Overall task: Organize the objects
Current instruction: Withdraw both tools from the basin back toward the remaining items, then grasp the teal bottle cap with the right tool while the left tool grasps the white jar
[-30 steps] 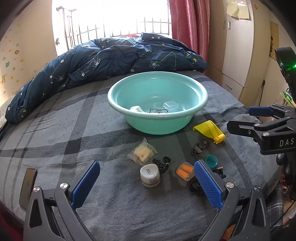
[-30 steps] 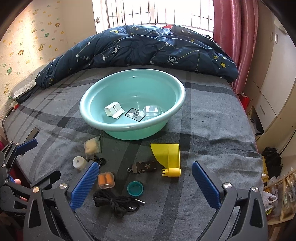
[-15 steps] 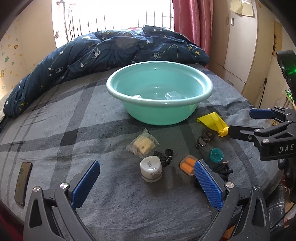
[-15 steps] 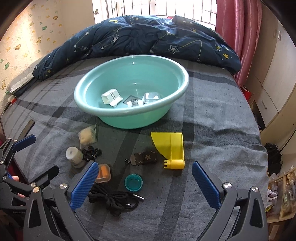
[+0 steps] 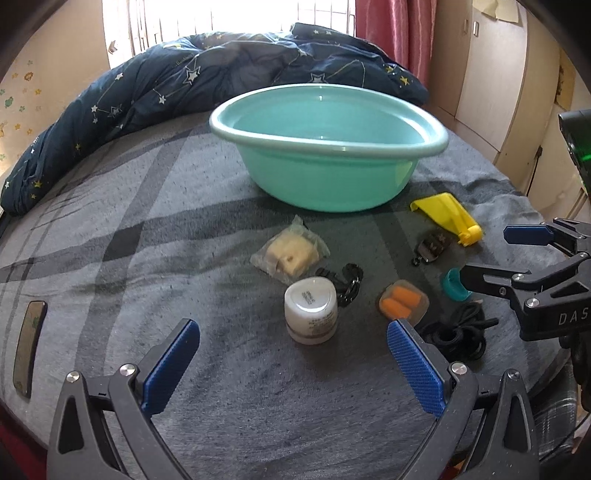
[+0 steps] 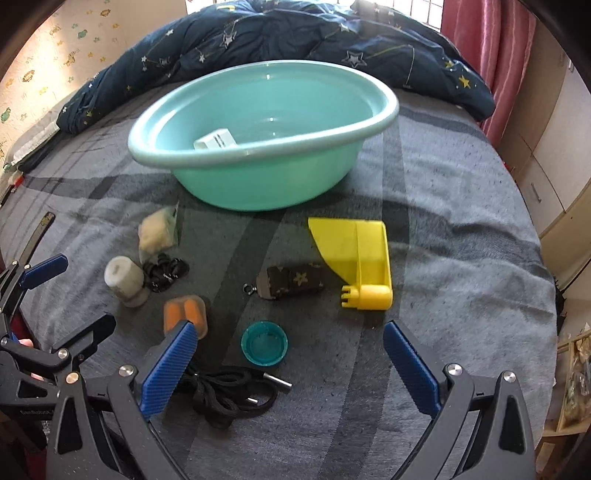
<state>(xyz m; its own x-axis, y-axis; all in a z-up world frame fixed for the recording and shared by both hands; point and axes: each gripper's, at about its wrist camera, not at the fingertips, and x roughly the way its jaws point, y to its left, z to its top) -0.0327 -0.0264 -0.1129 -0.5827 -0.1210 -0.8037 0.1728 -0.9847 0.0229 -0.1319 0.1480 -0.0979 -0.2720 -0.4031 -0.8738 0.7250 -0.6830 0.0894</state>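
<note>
A teal basin (image 5: 332, 147) (image 6: 255, 155) stands on the grey bed with a white box (image 6: 216, 139) inside. In front of it lie a bagged yellowish sponge (image 5: 290, 253) (image 6: 157, 230), a white jar (image 5: 311, 310) (image 6: 123, 278), an orange earplug case (image 5: 402, 302) (image 6: 184, 312), a teal cap (image 6: 264, 343) (image 5: 452, 288), a brown key fob (image 6: 291, 282) (image 5: 430, 247), a yellow plastic scoop (image 6: 358, 254) (image 5: 448, 216) and a black cord (image 6: 225, 393) (image 5: 458, 334). My left gripper (image 5: 293, 365) is open, low, just short of the jar. My right gripper (image 6: 288, 369) is open over the teal cap.
A dark blue star-print duvet (image 5: 221, 81) is heaped behind the basin. A phone (image 5: 29, 345) lies at the bed's left edge. Small black rings (image 5: 345, 284) lie beside the jar. Wardrobes (image 5: 491, 74) and a red curtain (image 5: 395, 33) stand to the right.
Both grippers have come down and forward toward the small objects, which now look larger. Both stay open and empty. No object has moved.
</note>
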